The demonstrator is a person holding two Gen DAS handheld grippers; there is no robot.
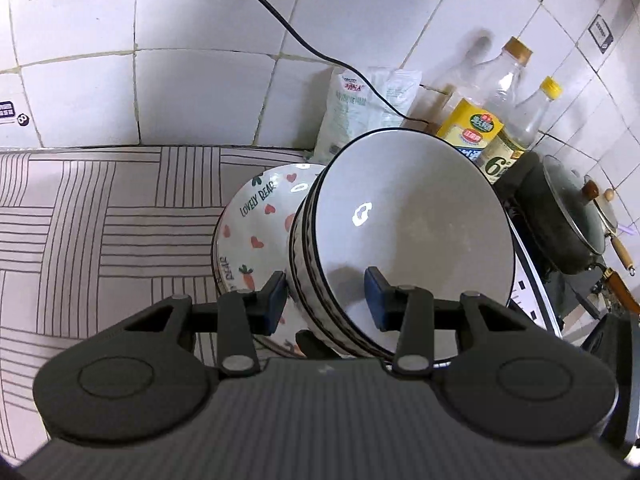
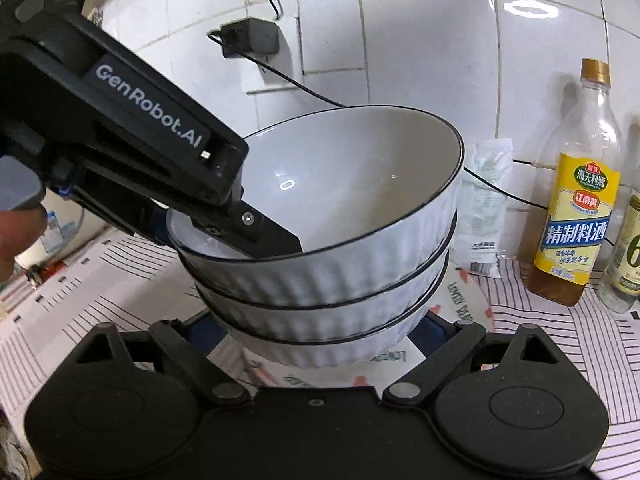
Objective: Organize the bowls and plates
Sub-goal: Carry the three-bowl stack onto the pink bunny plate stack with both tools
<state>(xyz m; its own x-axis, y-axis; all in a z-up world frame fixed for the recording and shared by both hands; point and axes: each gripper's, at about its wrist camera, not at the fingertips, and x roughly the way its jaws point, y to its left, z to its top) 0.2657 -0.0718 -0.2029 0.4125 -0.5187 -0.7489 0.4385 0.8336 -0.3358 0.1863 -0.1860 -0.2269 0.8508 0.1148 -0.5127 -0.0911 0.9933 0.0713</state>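
A stack of three white ribbed bowls with black rims (image 1: 404,240) (image 2: 352,240) stands over a patterned "Lovely Bear" plate (image 1: 256,220) (image 2: 460,300) on the lined counter. My left gripper (image 1: 326,294) straddles the stack's near rim, one finger (image 1: 374,288) inside the top bowl and one outside; its jaws stand apart with a gap to the rim. It shows in the right wrist view (image 2: 256,236) reaching into the top bowl. My right gripper (image 2: 320,336) is open around the bottom bowl's base, fingertips mostly hidden behind it.
Oil and cooking wine bottles (image 1: 496,120) (image 2: 576,208) stand by the tiled wall, with a white bag (image 1: 360,108) (image 2: 486,208). A dark lidded pot (image 1: 560,216) sits on the stove at right. A black cable and plug (image 2: 250,38) hang on the wall.
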